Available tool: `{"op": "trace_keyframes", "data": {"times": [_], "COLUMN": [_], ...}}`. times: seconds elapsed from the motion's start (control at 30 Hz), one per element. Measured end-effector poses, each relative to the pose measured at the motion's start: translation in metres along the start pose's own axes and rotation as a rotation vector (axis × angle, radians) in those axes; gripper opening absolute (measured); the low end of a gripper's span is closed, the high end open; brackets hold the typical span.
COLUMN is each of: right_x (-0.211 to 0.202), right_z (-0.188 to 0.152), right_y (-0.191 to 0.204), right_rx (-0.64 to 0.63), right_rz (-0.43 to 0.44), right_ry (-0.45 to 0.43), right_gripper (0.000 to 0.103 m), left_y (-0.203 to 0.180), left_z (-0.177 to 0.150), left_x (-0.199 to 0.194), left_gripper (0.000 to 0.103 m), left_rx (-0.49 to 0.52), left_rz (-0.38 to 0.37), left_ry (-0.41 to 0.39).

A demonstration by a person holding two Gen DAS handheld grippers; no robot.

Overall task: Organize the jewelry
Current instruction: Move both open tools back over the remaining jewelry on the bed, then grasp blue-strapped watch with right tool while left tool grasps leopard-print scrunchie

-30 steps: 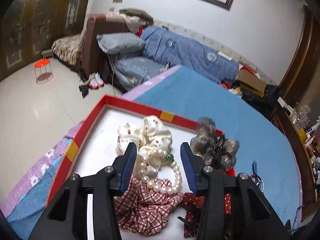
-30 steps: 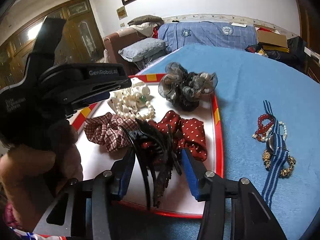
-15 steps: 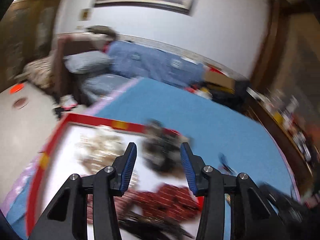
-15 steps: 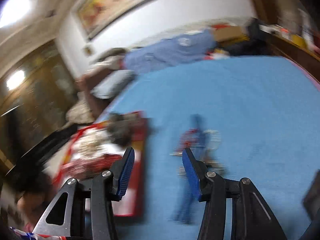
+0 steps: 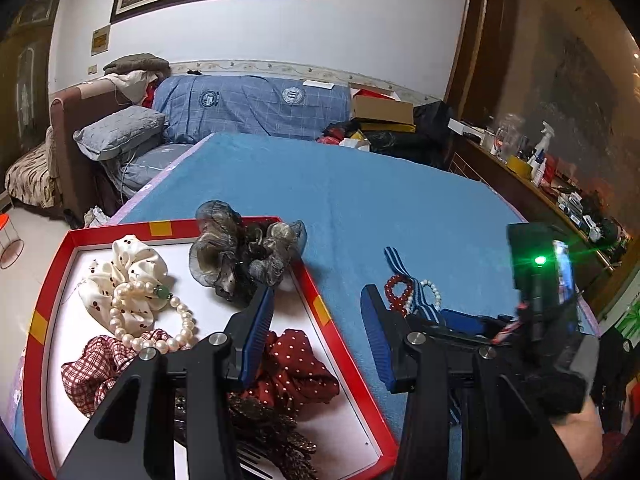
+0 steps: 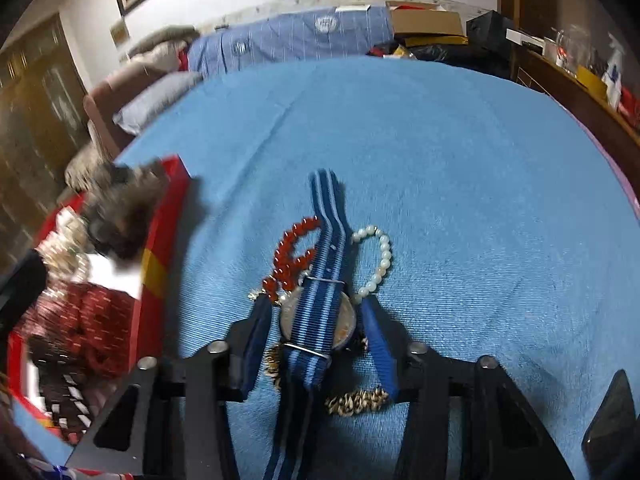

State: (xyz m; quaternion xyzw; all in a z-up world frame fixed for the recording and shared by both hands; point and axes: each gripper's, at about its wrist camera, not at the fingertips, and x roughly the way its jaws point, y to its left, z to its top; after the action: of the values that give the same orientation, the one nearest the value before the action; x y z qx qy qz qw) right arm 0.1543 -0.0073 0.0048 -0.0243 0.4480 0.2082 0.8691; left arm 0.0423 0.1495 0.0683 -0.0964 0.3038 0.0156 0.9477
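1. A second ago the right gripper [image 6: 316,344] stood over the black claw clip in the red-rimmed tray [image 5: 320,308]; now it straddles the watch [image 6: 318,320] on the blue bedspread [image 6: 460,200], outside the tray on its right. Its jaws are closing, the watch case between them, and I cannot tell whether the pads press on it yet.
2. The left gripper [image 5: 318,332], a second ago framing the pearl necklace [image 5: 152,320] inside the tray, now hangs over the tray's right rim, half open and holding nothing.
3. The watch has a round metal case crossed by a woven strap in dark and light blue stripes, with two thin metal keepers.
4. Its long axis runs along the right gripper's pointing line: one strap end reaches away toward the far side of the bed, the other runs back under the gripper body.
5. Just beside the watch on the tray side lies a red bead bracelet [image 6: 292,256], touching the strap; on the other side lies a white bead bracelet [image 6: 378,256], also against it.
6. A gold-and-black chain bracelet [image 6: 356,400] lies at the near end of the watch, under the right finger.
7. In the tray, well apart from the watch, sit a grey gauze scrunchie [image 5: 244,256], a cream dotted scrunchie [image 5: 128,272], a plaid scrunchie [image 5: 96,368] and a red dotted scrunchie [image 5: 296,372].
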Motion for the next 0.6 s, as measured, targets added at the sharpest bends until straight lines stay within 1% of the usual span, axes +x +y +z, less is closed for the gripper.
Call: {"op": "trace_keyframes", "data": {"times": [0.07,0.17,0.23,0.4,0.5,0.53,0.6], "right_x": [0.002,0.000,-0.004,-0.023,-0.037,-0.041,-0.048], "right_z": [0.001,-0.002,-0.002,-0.007,-0.017,-0.020,-0.025], "right_y": [0.004,0.004,-0.006,-0.045,-0.076,-0.086,-0.102], "right_rx": [-0.017,-0.027,0.009,0.119,0.194,0.217,0.234], "right_rz": [-0.019,-0.029,0.001,0.102,0.161,0.170,0.152], "right_ry": [-0.010,-0.019,-0.022,-0.045,-0.069,-0.073,-0.088], "right_gripper": [0.047,0.046,0.046,0.046,0.046,0.046,0.046], "left_y": [-0.002,-0.010,-0.021,-0.049,-0.065,-0.070,-0.083], "left_z": [-0.001,-0.004,-0.007,-0.015,-0.014,-0.014,-0.016], "left_x": [0.002,0.006,0.010,0.023,0.035,0.041,0.056], "left_gripper": [0.044,0.044,0.044,0.043,0.043,0.043,0.039], "left_rx": [0.012,0.032,0.046,0.099,0.103,0.108,0.123], "left_rz": [-0.017,-0.084,-0.154,-0.215,-0.242,-0.240,-0.209], "left_ry": [0.013,0.060,0.104,0.184,0.238,0.259,0.297]}}
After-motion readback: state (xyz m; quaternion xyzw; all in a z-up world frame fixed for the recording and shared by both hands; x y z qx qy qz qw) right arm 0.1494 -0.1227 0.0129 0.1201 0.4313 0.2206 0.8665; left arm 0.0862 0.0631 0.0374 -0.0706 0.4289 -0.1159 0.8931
